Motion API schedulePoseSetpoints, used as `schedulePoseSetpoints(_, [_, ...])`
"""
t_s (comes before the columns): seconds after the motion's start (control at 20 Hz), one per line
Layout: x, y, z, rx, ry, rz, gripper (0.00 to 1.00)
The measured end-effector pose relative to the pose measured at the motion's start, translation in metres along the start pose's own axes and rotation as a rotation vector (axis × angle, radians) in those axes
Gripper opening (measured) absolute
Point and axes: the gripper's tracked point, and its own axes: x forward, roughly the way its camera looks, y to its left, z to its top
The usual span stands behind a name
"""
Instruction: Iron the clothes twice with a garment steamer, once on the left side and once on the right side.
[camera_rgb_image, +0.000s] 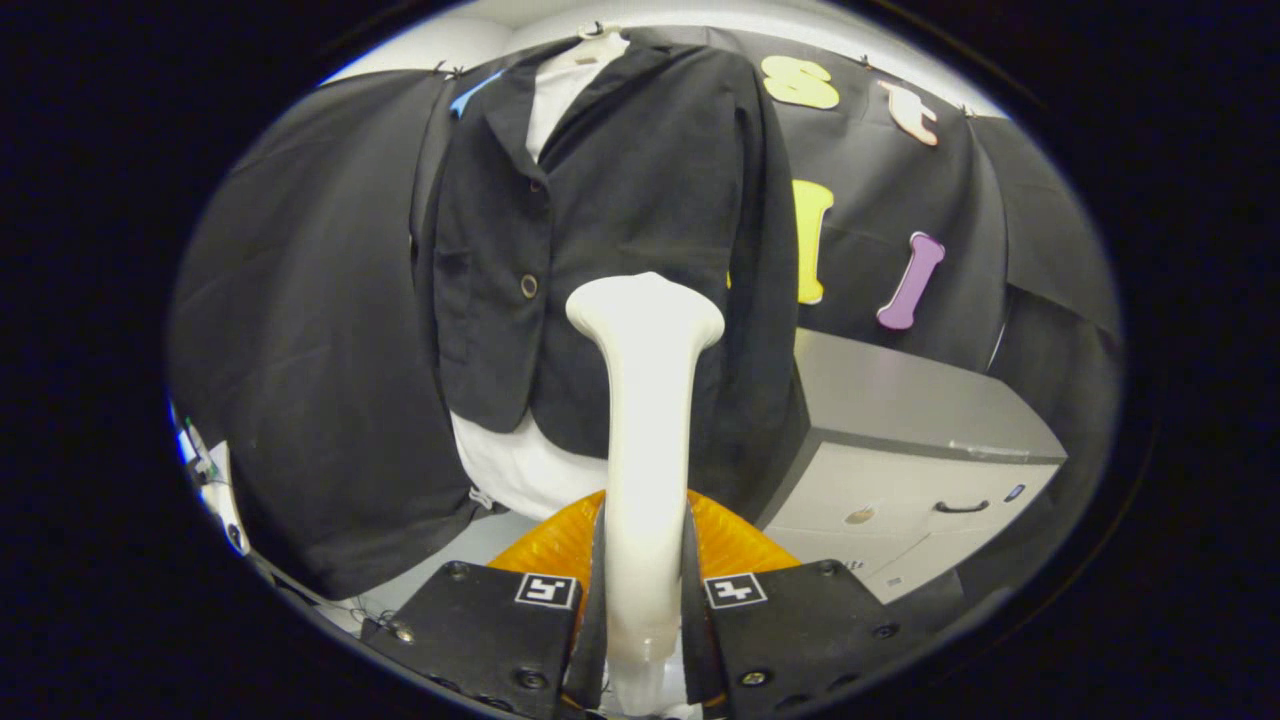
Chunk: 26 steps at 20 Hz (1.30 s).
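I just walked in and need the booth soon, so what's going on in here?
A hand-held gripper is shut on the white plastic garment steamer, both fingers pressing its handle. The steamer's wide head points at a black buttoned blazer hanging over a white shirt on a hanger against the booth wall. The head sits in front of the blazer's lower middle; whether it touches the fabric cannot be told. A grey drawer cabinet stands beside the clothes.

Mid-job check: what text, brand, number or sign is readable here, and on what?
No text reads clearly.
On the gripper, shut on the steamer: two square coded markers, no words.
On the cabinet drawer: a small sticker, too blurred to read.
On the jacket: nothing legible.
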Motion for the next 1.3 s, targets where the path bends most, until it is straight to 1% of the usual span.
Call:
schedulePoseSetpoints(0.15, [-0.016, 0.007, 0.039, -0.001, -0.068, 0.013, 0.33])
schedulePoseSetpoints(0.3, [-0.025, 0.018, 0.079, -0.028, -0.147, 0.017, 0.33])
schedulePoseSetpoints(0.65, [-0.034, 0.082, 0.155, -0.053, -0.266, 0.113, 0.33])
schedulePoseSetpoints(0.9, [-0.036, 0.13, 0.209, -0.074, -0.331, 0.164, 0.33])
schedulePoseSetpoints(1.2, [-0.037, 0.178, 0.27, -0.083, -0.401, 0.18, 0.33])
schedulePoseSetpoints(1.3, [-0.033, 0.192, 0.289, -0.098, -0.419, 0.169, 0.33])
